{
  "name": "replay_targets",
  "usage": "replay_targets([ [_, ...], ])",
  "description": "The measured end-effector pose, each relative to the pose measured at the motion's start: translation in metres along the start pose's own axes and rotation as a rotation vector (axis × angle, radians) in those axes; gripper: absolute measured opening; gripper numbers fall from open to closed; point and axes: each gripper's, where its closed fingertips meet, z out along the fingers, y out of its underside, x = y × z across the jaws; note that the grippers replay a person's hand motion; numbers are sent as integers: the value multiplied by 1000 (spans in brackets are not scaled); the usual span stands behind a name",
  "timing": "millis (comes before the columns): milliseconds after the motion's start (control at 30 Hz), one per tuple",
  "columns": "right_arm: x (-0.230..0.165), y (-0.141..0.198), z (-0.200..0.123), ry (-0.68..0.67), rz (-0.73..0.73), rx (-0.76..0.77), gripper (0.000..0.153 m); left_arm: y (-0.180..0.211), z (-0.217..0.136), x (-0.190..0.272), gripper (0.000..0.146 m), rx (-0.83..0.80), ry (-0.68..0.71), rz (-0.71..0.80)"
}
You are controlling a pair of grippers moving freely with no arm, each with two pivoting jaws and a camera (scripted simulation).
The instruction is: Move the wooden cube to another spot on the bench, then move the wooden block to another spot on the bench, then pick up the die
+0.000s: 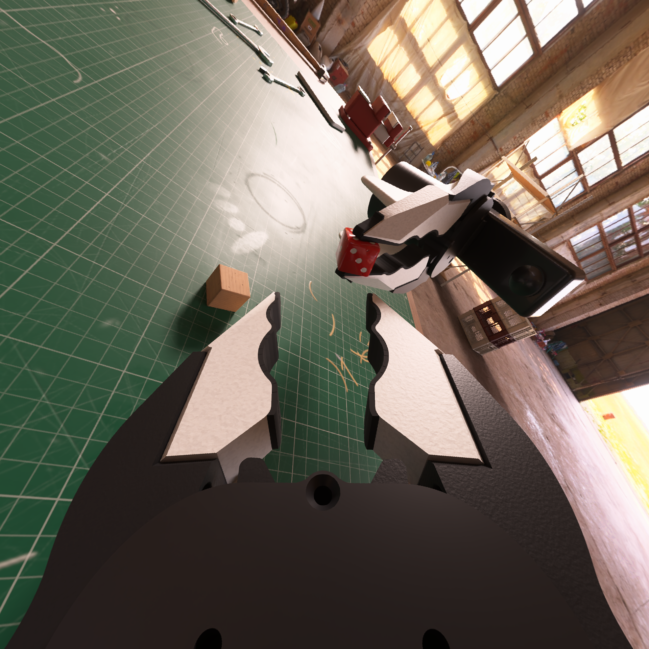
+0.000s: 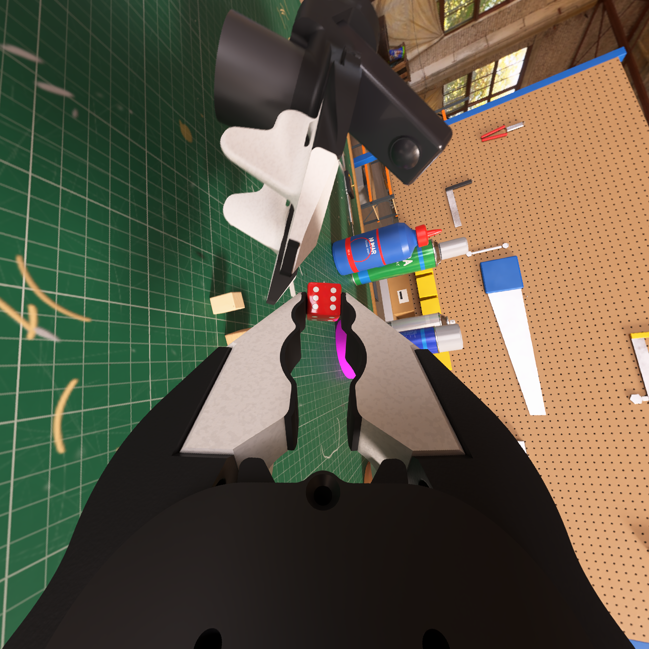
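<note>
The red die (image 2: 323, 302) with white pips is pinched between my right gripper's (image 2: 323, 296) fingertips; that gripper is shut on it. In the left wrist view the die (image 1: 356, 254) shows in the right gripper (image 1: 351, 253) over the green mat near the bench's edge. My left gripper (image 1: 323, 298) is open and empty, just short of the die. A wooden cube (image 1: 228, 293) sits on the mat left of its left finger. The right wrist view shows a pale wooden piece (image 2: 227, 302) and a second one (image 2: 237, 335), half hidden behind my finger. The left gripper (image 2: 284, 277) hangs above them.
The green cutting mat (image 1: 105, 210) covers the bench. A blue bottle (image 2: 379, 247), a green spray can (image 2: 397, 268) and another spray can (image 2: 428, 337) stand by a pegboard (image 2: 562, 246) with a saw (image 2: 509, 316). Metal tools (image 1: 281, 82) and a red vise (image 1: 368, 116) lie at the far edge.
</note>
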Motion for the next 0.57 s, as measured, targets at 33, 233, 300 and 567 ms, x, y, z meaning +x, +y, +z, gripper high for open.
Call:
replay_targets([
  [33, -1, 1, 0, -7, -10, -1, 19, -1, -1, 0, 50, 2, -2, 5],
  [233, 2, -8, -10, -36, 62, 91, 19, -9, -11, -11, 51, 47, -71, 28],
  [300, -2, -9, -10, -58, 80, 101, 19, -12, -9, -3, 50, 72, -5, 13],
  [567, -8, -6, -8, -81, 101, 94, 18, -5, 3, 8, 39, 45, 40, 37],
])
